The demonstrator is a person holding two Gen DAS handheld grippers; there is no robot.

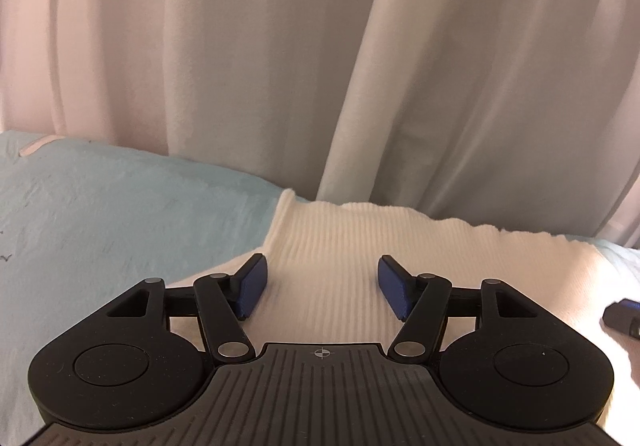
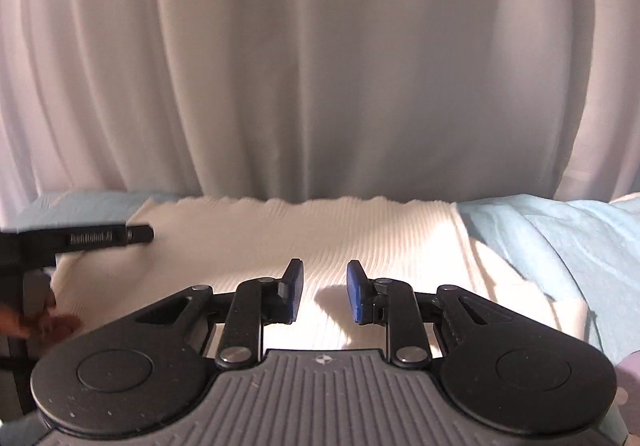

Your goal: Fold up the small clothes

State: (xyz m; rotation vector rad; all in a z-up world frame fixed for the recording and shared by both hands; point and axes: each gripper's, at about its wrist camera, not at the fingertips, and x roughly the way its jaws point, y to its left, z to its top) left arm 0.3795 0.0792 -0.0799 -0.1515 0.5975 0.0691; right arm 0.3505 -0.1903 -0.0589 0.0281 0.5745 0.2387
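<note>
A white ribbed garment (image 1: pixel 340 246) lies flat on a light blue blanket (image 1: pixel 120 198). My left gripper (image 1: pixel 322 284) hovers low over the garment's left part, jaws wide open and empty. In the right wrist view the same garment (image 2: pixel 280 230) spreads across the middle. My right gripper (image 2: pixel 324 296) is open with a narrower gap and empty, above the garment's near part. The left gripper's black body (image 2: pixel 80 238) shows at the left edge of the right wrist view. A bit of the right gripper (image 1: pixel 624 312) shows at the right edge of the left wrist view.
A white pleated curtain (image 2: pixel 320 66) hangs close behind the blanket's far edge. The blue blanket (image 2: pixel 540 238) continues to the right of the garment. A pale lilac object (image 2: pixel 630 386) sits at the lower right edge.
</note>
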